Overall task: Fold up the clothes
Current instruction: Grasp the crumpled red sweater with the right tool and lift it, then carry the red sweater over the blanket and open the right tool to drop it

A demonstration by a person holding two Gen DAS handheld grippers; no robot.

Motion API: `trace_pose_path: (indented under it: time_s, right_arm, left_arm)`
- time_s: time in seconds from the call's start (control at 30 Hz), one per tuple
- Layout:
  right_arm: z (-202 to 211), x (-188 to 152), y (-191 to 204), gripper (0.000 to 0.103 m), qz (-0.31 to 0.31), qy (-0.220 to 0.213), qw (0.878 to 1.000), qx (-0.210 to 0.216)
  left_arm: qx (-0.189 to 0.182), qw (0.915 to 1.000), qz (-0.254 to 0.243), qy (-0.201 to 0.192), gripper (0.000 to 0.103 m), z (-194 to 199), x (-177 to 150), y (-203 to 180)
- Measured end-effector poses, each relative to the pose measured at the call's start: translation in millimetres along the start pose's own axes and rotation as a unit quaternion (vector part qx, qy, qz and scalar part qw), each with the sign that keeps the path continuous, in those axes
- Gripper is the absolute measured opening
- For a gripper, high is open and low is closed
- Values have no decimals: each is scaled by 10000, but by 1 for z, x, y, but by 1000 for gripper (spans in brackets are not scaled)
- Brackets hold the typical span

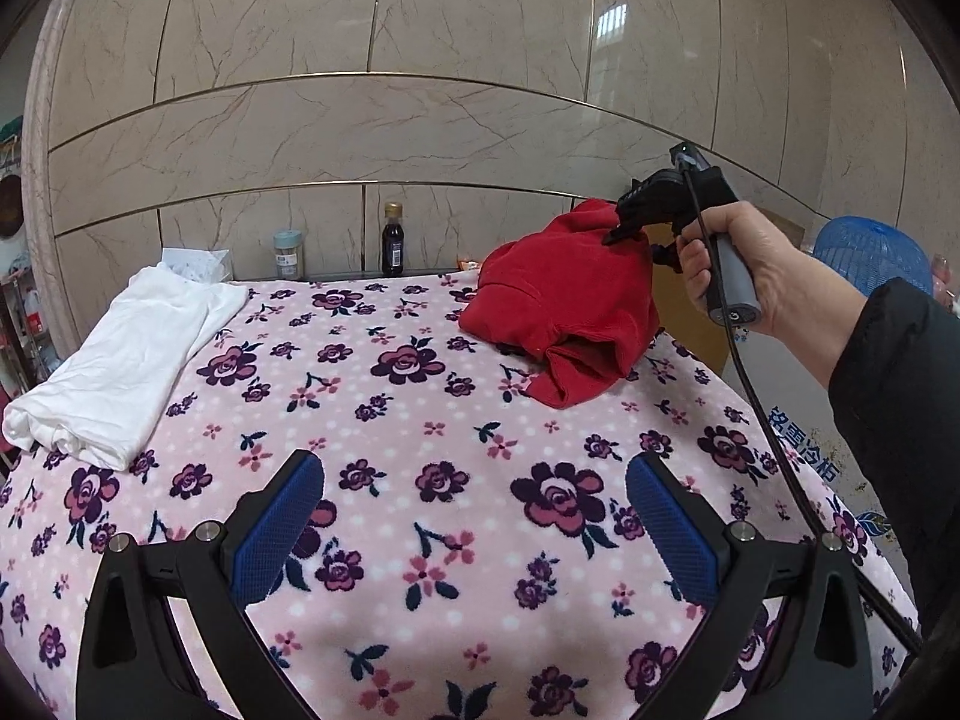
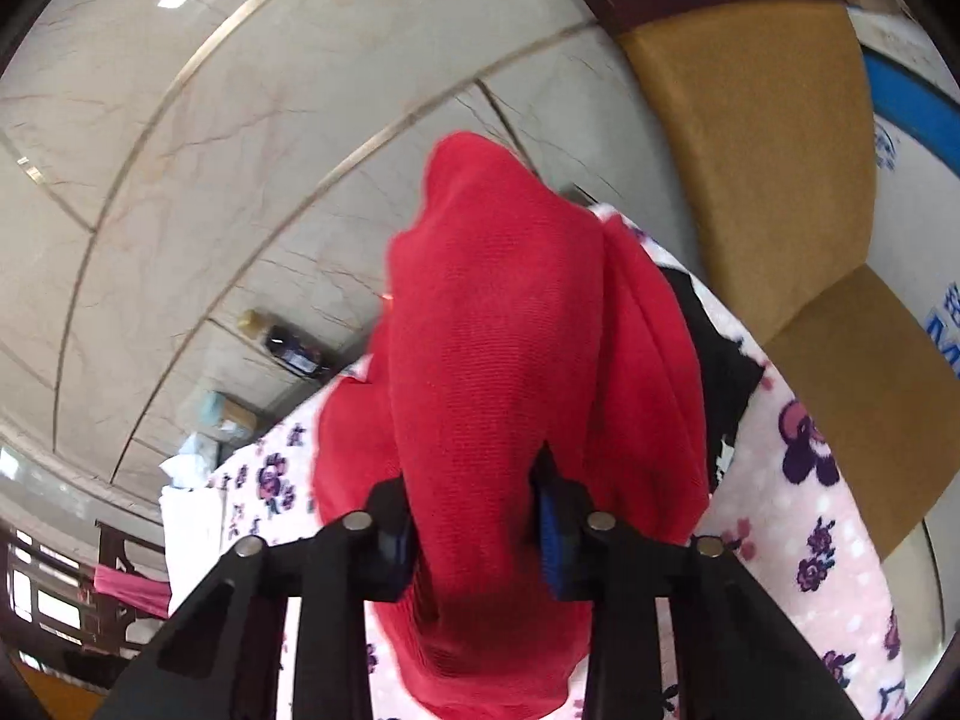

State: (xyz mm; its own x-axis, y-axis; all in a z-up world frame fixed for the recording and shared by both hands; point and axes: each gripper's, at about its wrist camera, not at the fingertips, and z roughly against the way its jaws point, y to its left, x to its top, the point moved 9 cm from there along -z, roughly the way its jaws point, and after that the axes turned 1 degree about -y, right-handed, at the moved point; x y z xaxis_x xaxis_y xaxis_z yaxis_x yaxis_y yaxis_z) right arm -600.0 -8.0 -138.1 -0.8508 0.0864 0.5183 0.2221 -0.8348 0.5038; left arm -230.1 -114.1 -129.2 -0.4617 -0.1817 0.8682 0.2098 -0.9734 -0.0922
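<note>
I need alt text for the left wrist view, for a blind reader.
The right hand-held gripper lifts a red garment off a floral blanket. A folded white garment lies far left; the left hand-held gripper hangs open.

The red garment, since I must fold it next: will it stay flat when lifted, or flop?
Likely floppy: the red garment sags in soft folds below the right gripper. Probably light, as one pinch raises it. Its knit looks grippy, so slipping seems unlikely.
</note>
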Motion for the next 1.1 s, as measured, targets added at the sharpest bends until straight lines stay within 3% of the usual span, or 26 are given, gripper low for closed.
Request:
trace_pose_path:
  time_s: [0.3, 0.67, 0.87, 1.0, 1.1]
  right_arm:
    - [83, 9, 72, 27, 774, -456, 9951, 415]
    - [230, -9, 154, 25, 1450, -940, 9791, 1074]
    - [279, -69, 192, 25, 1596, -515, 9717, 1661]
    - [300, -128, 231, 25, 1891, -192, 9565, 2213]
    - [312, -162, 260, 24, 2141, -246, 9450, 2459]
  left_arm:
    - [103, 9998, 140, 89, 103, -8, -3, 11]
    - [48, 9982, 592, -70, 103, 16, 14, 34]
    - [58, 9977, 647, -196, 103, 53, 17, 54]
    - [203, 9964, 770, -301, 103, 81, 11, 78]
    - [269, 9942, 993, -314, 103, 99, 2, 98]
